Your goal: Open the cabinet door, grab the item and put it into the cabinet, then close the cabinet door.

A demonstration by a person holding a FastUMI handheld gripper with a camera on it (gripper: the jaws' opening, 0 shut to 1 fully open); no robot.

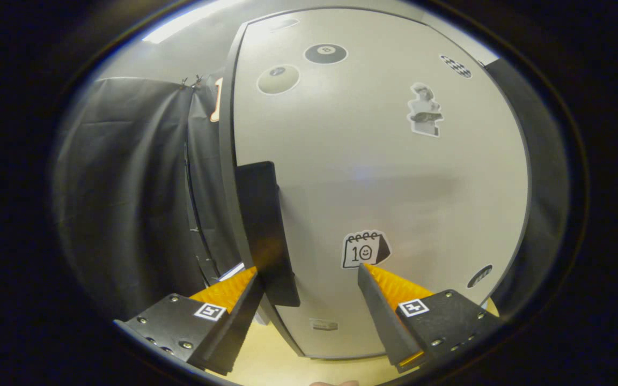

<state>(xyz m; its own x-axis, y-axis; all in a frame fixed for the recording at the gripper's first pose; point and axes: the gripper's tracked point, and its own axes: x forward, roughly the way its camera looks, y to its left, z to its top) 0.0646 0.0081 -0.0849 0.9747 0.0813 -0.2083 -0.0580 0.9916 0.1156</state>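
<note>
Gripper (309,271) close up against cabinet door (373,177), fingers spread apart, gripping nothing. Dark handle (266,230) at door's left edge sits between fingers, hard by left fingertip; whether fingertip touches it, cannot tell. Right fingertip just below calendar sticker (365,249). Door appears shut. Item to stow not visible. Pale surface (277,359) below, mostly hidden by fingers.

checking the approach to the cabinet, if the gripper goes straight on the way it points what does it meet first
Probably the black handle on the white cabinet door: it stands between the open gripper fingers, nearer one of them. Depth is unclear, so the door face could come first.
</note>
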